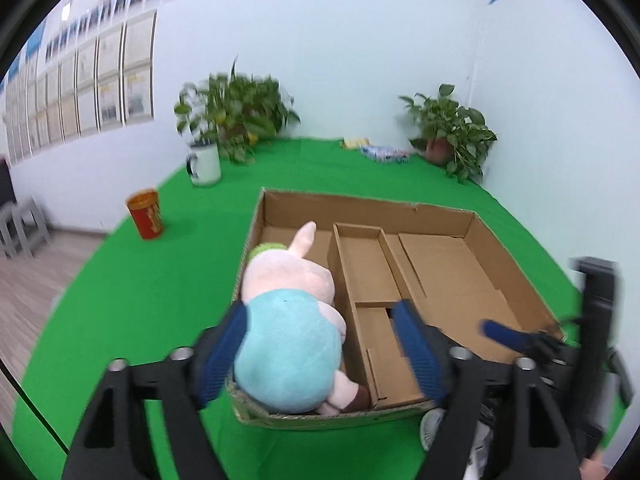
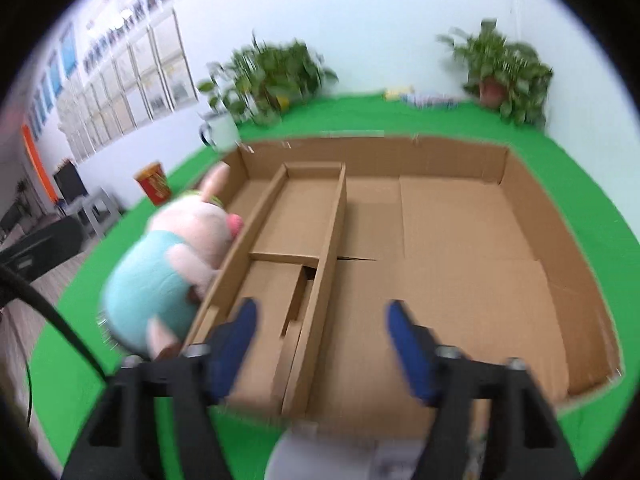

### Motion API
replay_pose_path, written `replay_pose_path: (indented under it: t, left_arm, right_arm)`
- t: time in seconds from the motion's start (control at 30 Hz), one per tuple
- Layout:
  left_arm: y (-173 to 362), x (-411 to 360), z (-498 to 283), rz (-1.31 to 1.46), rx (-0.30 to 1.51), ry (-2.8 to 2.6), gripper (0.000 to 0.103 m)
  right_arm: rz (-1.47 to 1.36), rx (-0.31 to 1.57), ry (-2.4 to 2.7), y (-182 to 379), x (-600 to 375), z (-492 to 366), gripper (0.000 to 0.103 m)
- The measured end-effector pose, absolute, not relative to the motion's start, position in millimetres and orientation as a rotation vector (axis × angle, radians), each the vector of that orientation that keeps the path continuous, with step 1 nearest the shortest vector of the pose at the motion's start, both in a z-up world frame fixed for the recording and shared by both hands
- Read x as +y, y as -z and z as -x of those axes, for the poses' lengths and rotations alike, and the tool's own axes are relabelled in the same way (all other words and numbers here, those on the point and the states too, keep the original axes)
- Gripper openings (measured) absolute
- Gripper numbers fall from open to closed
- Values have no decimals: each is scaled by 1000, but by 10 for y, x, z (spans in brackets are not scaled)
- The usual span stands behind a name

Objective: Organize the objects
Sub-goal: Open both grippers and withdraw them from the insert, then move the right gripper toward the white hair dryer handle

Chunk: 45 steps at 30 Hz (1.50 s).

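Observation:
A plush pig (image 1: 290, 320) in a light blue shirt lies in the left compartment of a shallow cardboard box (image 1: 516, 268) with dividers. My left gripper (image 1: 320, 324) is open, its blue fingers spread on either side of the pig's body; the left finger is close to or touching it. The right wrist view shows the same pig (image 2: 168, 276) at the box's left side and the box (image 2: 560, 240), blurred. My right gripper (image 2: 320, 320) is open and empty above the box's near edge, over the narrow middle compartments. It also shows in the left wrist view (image 1: 516, 338).
The box sits on a green cloth (image 1: 160, 280). A red cup (image 1: 146, 214) and a white mug (image 1: 205, 163) stand at the left. Two potted plants (image 1: 236, 110) (image 1: 452, 128) and some small packets (image 1: 380, 150) stand by the back wall. Something white (image 2: 340, 452) lies under my right gripper.

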State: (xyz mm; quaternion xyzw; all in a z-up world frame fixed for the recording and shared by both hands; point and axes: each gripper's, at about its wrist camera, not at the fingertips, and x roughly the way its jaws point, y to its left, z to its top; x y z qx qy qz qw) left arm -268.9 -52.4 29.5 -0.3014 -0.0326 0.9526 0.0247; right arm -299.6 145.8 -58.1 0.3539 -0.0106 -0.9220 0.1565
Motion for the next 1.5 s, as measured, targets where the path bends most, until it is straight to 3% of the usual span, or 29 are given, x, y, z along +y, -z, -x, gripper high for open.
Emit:
replay_pose_path:
  t: [0.03, 0.37, 0.57, 0.73, 0.8, 0.83, 0.87, 0.9, 0.93, 1.0, 1.03, 1.07, 1.27, 1.5]
  left_arm:
    - [-303, -482, 2601, 898, -71, -2965, 88]
    - [-385, -131, 1896, 680, -26, -3022, 101]
    - [-378, -19, 1701, 708, -20, -2994, 101]
    - [-286, 60, 1617, 746, -38, -2939, 100]
    - [-245, 70, 1588, 746, -45, -2940, 88]
    - [-223, 74, 1572, 749, -45, -2947, 65]
    - [-192, 67, 1575, 764, -55, -2938, 35]
    - [-159, 54, 1583, 790, -73, -2920, 24]
    - [-123, 40, 1585, 814, -96, -2903, 20]
    - [-79, 18, 1543, 800, -96, -2935, 28]
    - [-66, 22, 1511, 790, -69, -2956, 61]
    - [-51, 26, 1492, 796, -36, -2968, 103]
    - [237, 44, 1566, 927, -25, -2806, 103]
    - [609, -107, 1868, 1122, -320, -2600, 103]
  right_arm:
    - [-983, -18, 2652, 556, 1487, 2873, 84]
    - [-695, 163, 2886, 394, 1685, 1863, 85]
    - [-758, -49, 2826, 401, 1961, 1763, 85]
    - [-743, -9, 2782, 421, 1933, 1618, 84]
    - [-739, 25, 2774, 434, 1908, 1567, 75]
    - [-726, 36, 2769, 432, 1912, 1530, 59]
    - [-720, 47, 2779, 434, 1922, 1497, 46]
    - [-724, 54, 2793, 436, 1938, 1485, 45]
    - [-733, 45, 2799, 439, 1968, 1483, 45]
    - [-757, -30, 2764, 443, 2043, 1489, 59]
    - [-787, -60, 2744, 456, 2064, 1501, 84]
    - [-798, -69, 2734, 473, 2069, 1501, 91]
    - [-981, 0, 2599, 741, 1942, 1448, 92]
    - [-1068, 58, 2413, 1060, 1597, 1280, 92]
